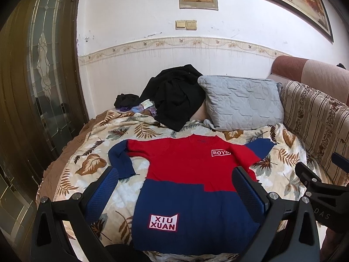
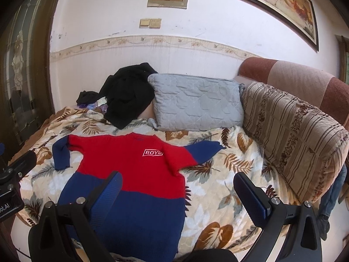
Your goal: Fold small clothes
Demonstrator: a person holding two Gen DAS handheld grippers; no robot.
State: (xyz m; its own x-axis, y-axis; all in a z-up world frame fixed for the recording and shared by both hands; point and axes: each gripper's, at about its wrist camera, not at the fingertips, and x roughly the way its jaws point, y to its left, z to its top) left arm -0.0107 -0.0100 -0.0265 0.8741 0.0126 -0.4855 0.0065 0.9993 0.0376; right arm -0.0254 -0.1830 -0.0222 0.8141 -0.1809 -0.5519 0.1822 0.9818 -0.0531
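Observation:
A small red and navy sweater (image 1: 187, 174) lies flat, front up, on the leaf-print bed cover (image 1: 91, 163), with "BOYS" and "XIU XUAN" patches. Its left sleeve is bent down, its right sleeve spread out. It also shows in the right wrist view (image 2: 135, 174). My left gripper (image 1: 174, 174) is open and empty, held above the sweater's lower half. My right gripper (image 2: 177, 179) is open and empty, above the sweater's right edge. The right gripper's body shows at the right edge of the left wrist view (image 1: 316, 181).
A grey quilted pillow (image 1: 242, 102) and a pile of black clothes (image 1: 174, 96) lie at the head of the bed. A striped cushion (image 2: 290, 139) lines the right side. A dark wooden door (image 1: 32, 76) stands on the left.

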